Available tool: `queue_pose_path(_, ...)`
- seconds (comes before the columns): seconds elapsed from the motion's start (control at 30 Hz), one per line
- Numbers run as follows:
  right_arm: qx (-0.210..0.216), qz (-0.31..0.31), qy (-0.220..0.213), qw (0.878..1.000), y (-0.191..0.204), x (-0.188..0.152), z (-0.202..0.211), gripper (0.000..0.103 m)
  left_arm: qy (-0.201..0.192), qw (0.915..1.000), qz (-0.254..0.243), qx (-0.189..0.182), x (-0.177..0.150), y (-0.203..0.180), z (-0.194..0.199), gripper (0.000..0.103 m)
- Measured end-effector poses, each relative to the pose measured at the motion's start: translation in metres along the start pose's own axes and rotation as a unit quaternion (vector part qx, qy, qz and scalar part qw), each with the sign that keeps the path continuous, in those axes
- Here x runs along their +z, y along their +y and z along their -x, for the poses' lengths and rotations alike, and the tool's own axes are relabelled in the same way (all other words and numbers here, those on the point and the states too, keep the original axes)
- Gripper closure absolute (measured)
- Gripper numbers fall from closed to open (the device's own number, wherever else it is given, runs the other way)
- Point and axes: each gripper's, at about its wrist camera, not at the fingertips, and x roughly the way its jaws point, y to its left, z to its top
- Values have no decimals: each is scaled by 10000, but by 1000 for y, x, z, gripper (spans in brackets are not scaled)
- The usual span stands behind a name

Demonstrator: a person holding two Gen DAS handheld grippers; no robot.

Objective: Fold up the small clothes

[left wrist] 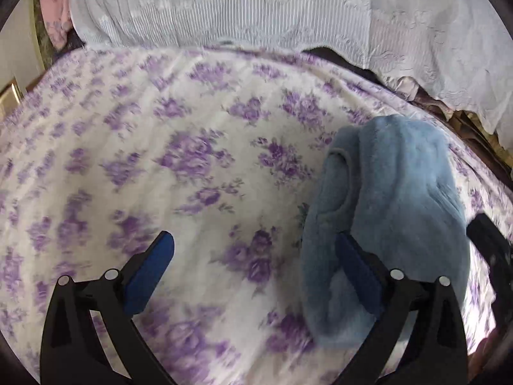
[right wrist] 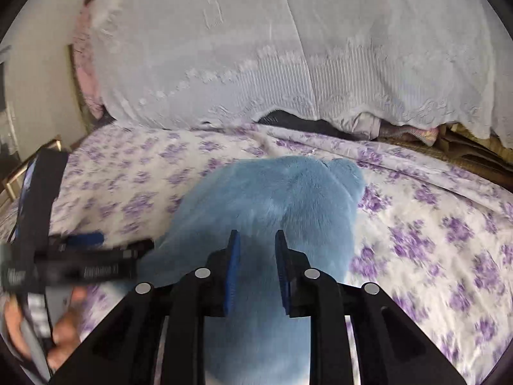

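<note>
Fluffy light-blue fleece garment (left wrist: 394, 192) lying in a soft hump on the right part of the bed, seen from the left wrist camera; in the right wrist view placed at the middle, directly in front of the camera.

Under it, spread wide over the whole bed: white bedsheet with purple flower print (left wrist: 128, 160), a little wrinkled. Behind the bed, hanging down to the far edge of the sheet: white lace cloth with embroidered border (left wrist: 256, 6). At the far left, beside the lace: pink cloth with flower pattern (left wrist: 54, 6), only partly visible.

On the garment's left side, a rounded seam like an opening, facing the sheet.

Left gripper (left wrist: 253, 235) spread wide, nothing between its blue pads (left wrist: 150, 276); left finger over bare sheet, right finger just over the garment's left edge. Touching or not: cannot tell. Same gripper blurred at the left in the right wrist view, with the person's hand (right wrist: 67, 330) around its handle.

Right gripper (right wrist: 256, 232) set narrow, low over the garment, blue fleece filling the small gap. Pinched or only near: cannot tell.
</note>
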Motion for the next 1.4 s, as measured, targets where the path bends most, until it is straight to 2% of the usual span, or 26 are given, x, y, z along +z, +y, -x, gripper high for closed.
queue_pose_path(0.07, 41, -140, 447, 9989, -4, -20, -14, 72, 135, 9995, -182, 218, -10, -4, -8, 4)
queue_pose_path(0.13, 14, 1, 204, 9998, -4, -34, -18, 71, 492, 9978, -243, 367, -23, -8, -34, 4)
queue_pose_path(0.23, -121, 48, 109, 9999, 1, -36, -13, 71, 320, 9976, -310, 536, -26, -10, -29, 4)
queue_pose_path(0.3, -48, -40, 107, 9999, -2, -37, -12, 70, 239, 9975, -337, 568, -29, -11, -26, 4)
queue_pose_path(0.43, 58, -129, 22, 9999, -8, -39, -11, 69, 199, 9984, -243, 464, -32, -8, -20, 5)
queue_pose_path(0.77, 210, -181, -124, 9995, -9, -47, -9, 65, 120, 9980, -306, 544, -31, -11, -19, 5)
queue_pose_path(0.87, 277, -164, -154, 9994, -8, -47, -7, 57, 103, 9979, -318, 559, -31, -11, -18, 5)
queue_pose_path(0.9, 330, -144, -170, 9992, -8, -47, -6, 50, 73, 9980, -316, 546, -31, -11, -16, 5)
queue_pose_path(0.93, 364, -137, -201, 9990, -8, -48, -4, 43, 15, 9983, -298, 508, -31, -10, -12, 5)
queue_pose_path(1.03, 184, -239, -356, 9989, -11, -51, 7, 33, -245, 9990, -262, 250, -32, -9, 11, 5)
queue_pose_path(1.27, 132, -1041, -807, 9912, -42, -54, 32, 33, -617, 9979, -180, 1, -31, -8, 41, 5)
queue_pose_path(1.33, 181, -1147, -612, 9913, -47, -55, 24, 33, -649, 9977, -179, -77, -31, -10, 43, 5)
queue_pose_path(1.37, 212, -1152, -309, 9926, -47, -56, 12, 33, -576, 9980, -234, -58, -31, -12, 38, 5)
queue_pose_path(1.4, 238, -1155, -77, 9930, -46, -58, 3, 28, -394, 9987, -336, 12, -33, -15, 27, 5)
